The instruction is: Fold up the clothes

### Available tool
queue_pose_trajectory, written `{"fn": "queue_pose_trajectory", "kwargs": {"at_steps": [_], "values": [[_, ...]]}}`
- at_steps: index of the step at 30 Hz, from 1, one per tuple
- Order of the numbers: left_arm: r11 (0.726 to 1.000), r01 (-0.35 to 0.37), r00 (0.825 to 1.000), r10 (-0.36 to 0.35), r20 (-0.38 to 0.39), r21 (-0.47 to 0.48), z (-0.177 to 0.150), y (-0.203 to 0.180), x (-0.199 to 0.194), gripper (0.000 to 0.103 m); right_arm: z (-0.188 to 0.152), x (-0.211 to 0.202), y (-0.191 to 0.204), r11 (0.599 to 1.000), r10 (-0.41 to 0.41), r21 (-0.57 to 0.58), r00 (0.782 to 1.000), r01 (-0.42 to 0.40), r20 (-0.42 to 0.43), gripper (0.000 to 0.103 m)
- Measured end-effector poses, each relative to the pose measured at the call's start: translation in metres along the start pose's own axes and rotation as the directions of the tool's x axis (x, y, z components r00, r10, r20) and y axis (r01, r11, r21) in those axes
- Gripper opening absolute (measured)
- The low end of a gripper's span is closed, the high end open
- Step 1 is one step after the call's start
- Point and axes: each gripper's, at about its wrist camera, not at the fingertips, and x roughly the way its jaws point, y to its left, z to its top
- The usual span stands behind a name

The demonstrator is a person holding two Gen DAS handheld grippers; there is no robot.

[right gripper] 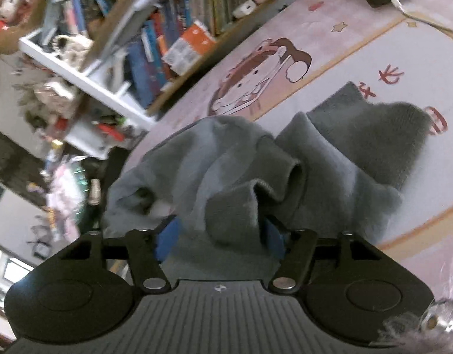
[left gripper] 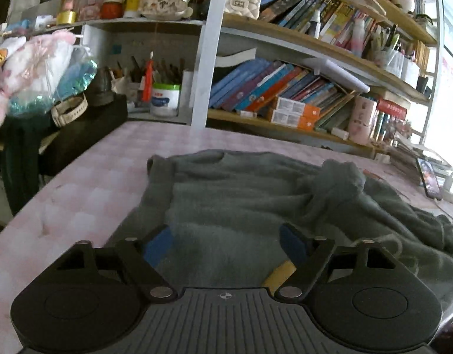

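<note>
Your left gripper has its jaws wide apart over the soft grey fleece top, holding nothing. Your right gripper has a bunched fold of that top between its jaws. The top lies crumpled on the pink cartoon bedsheet.

My left gripper pointed forward and somewhat downward, its jaws standing well apart with the blue pads clear of each other and pressing on nothing. My right gripper was rolled hard to one side, so its view tilted, and also angled downward; its jaws stood partly apart, with grey cloth bunched between the fingertips.
</note>
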Motion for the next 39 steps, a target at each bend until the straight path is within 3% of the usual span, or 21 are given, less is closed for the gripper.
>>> {"fn": "queue_pose_trajectory", "kwargs": {"at_steps": [2, 5, 7, 9, 11, 12, 15, 16, 17, 18, 19, 22, 24, 27, 31, 34, 35, 37, 39], "values": [[1.000, -0.020, 1.000, 0.019, -0.020, -0.024, -0.002, 0.005, 0.007, 0.047, 0.010, 0.010, 0.010, 0.997, -0.055, -0.051, 0.998, 0.056, 0.018, 0.009], [0.999, -0.009, 1.000, 0.009, -0.014, -0.036, -0.007, 0.008, 0.008, 0.046, 0.036, 0.024, 0.029, 0.976, -0.100, -0.191, 0.994, 0.106, 0.040, 0.005], [1.000, -0.011, 1.000, 0.010, -0.014, -0.024, -0.009, 0.007, 0.009, 0.046, 0.066, 0.029, 0.051, 0.936, -0.144, -0.306, 0.981, 0.177, 0.128, 0.005], [1.000, -0.018, 1.000, 0.018, -0.014, -0.007, -0.012, 0.004, 0.010, 0.048, 0.102, 0.028, 0.078, 0.871, -0.184, -0.397, 0.941, 0.290, 0.284, 0.005], [1.000, -0.025, 1.000, 0.025, -0.009, 0.006, -0.013, 0.002, 0.010, 0.049, 0.125, 0.015, 0.097, 0.824, -0.133, -0.442, 0.879, 0.355, 0.457, 0.005], [1.000, -0.025, 1.000, 0.025, -0.007, 0.009, -0.014, 0.002, 0.010, 0.050, 0.132, 0.008, 0.099, 0.821, -0.104, -0.443, 0.856, 0.361, 0.506, 0.005], [1.000, -0.015, 1.000, 0.015, 0.004, 0.004, -0.016, 0.004, 0.011, 0.051, 0.149, 0.001, 0.084, 0.861, -0.111, -0.375, 0.847, 0.343, 0.520, 0.005], [1.000, -0.011, 1.000, 0.011, 0.007, 0.001, -0.016, 0.004, 0.011, 0.053, 0.154, 0.004, 0.075, 0.869, -0.139, -0.354, 0.857, 0.346, 0.497, 0.007], [1.000, -0.006, 1.000, 0.006, 0.009, -0.003, -0.016, 0.005, 0.011, 0.054, 0.155, 0.016, 0.061, 0.859, -0.210, -0.345, 0.875, 0.378, 0.436, 0.017], [1.000, -0.003, 1.000, 0.003, 0.010, -0.005, -0.016, 0.004, 0.011, 0.057, 0.152, 0.029, 0.047, 0.833, -0.291, -0.349, 0.877, 0.429, 0.382, 0.027], [1.000, 0.000, 1.000, 0.000, 0.010, -0.006, -0.016, 0.003, 0.011, 0.060, 0.150, 0.042, 0.032, 0.804, -0.371, -0.356, 0.870, 0.476, 0.325, 0.046], [1.000, -0.007, 1.000, 0.007, 0.011, 0.002, -0.013, -0.002, 0.008, 0.064, 0.131, 0.058, -0.001, 0.709, -0.498, -0.391, 0.809, 0.587, 0.312, 0.048], [1.000, -0.010, 1.000, 0.010, 0.025, 0.014, -0.009, -0.006, 0.003, 0.064, 0.121, 0.052, -0.015, 0.731, -0.495, -0.376, 0.822, 0.570, 0.282, 0.048], [1.000, 0.006, 0.997, -0.007, 0.078, 0.019, 0.002, -0.007, -0.008, 0.064, 0.106, 0.038, -0.015, 0.779, -0.443, -0.379, 0.866, 0.500, 0.233, 0.047], [1.000, -0.018, 0.995, 0.019, 0.102, -0.004, 0.016, -0.005, -0.006, 0.064, 0.069, 0.014, 0.008, 0.781, -0.332, -0.479, 0.916, 0.401, 0.225, 0.039], [0.999, -0.023, 0.996, 0.026, 0.090, -0.031, 0.017, -0.004, 0.005, 0.062, 0.037, -0.001, 0.016, 0.781, -0.272, -0.512, 0.933, 0.357, 0.235, 0.016], [0.999, -0.034, 0.996, 0.037, 0.087, -0.040, 0.017, -0.003, 0.008, 0.061, 0.026, -0.006, 0.019, 0.781, -0.252, -0.523, 0.938, 0.342, 0.237, 0.012], [0.997, -0.062, 0.995, 0.066, 0.080, -0.056, 0.017, -0.001, 0.012, 0.042, 0.013, -0.007, 0.017, 0.766, -0.257, -0.545, 0.940, 0.340, 0.226, 0.011], [0.993, -0.091, 0.992, 0.096, 0.082, -0.071, 0.016, 0.002, 0.012, 0.040, 0.006, -0.003, 0.009, 0.735, -0.324, -0.556, 0.922, 0.388, 0.215, 0.007]]}}
